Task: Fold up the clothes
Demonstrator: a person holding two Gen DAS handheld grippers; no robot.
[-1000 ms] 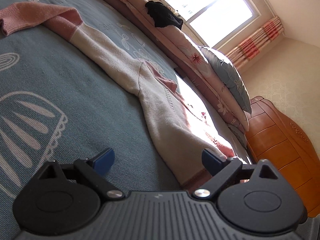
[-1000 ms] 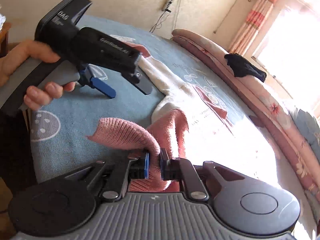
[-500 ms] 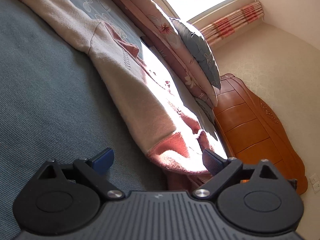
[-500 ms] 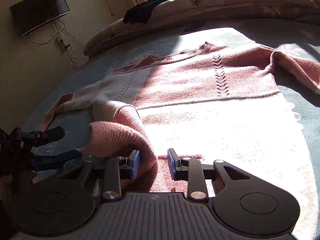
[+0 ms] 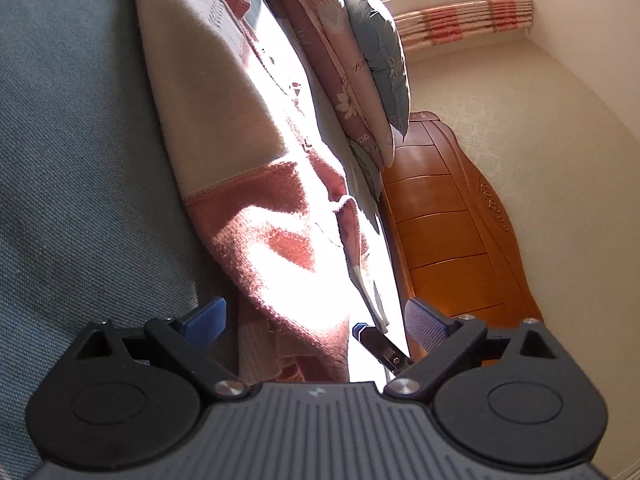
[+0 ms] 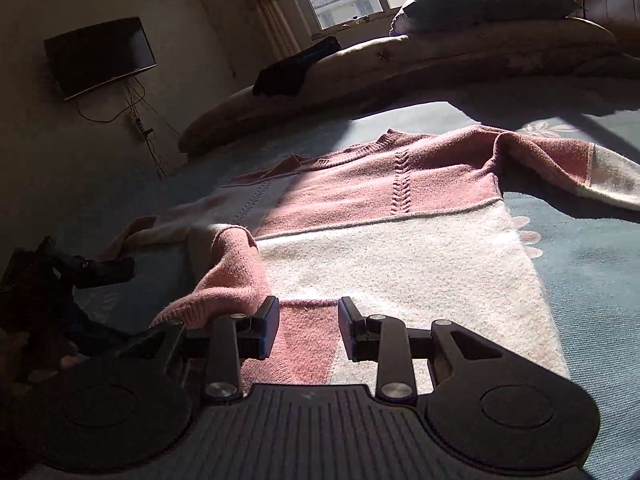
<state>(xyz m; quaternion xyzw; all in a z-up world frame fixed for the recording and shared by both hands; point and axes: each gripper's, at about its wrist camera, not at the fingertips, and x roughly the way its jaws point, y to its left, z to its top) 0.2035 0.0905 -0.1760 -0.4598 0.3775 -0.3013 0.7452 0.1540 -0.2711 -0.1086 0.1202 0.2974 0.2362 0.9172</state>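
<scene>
On the bed [image 6: 592, 288], over its blue-grey cover, a pink and cream sweater [image 6: 400, 240] lies spread flat, one sleeve [image 6: 224, 276] folded in across its lower edge. The right tongs [image 6: 309, 326] have just been opening; their pads stand apart with nothing pinched, the sleeve's cuff lying just beside the left pad. The left tongs [image 5: 316, 320] gape wide above the sweater's pink hem [image 5: 276, 248], gripping nothing. Pillows [image 6: 480, 0] sit by the window.

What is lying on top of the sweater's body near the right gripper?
A folded-over pink sleeve rests on the sweater, beside the open right gripper. What the sleeve covers cannot be seen.
</scene>
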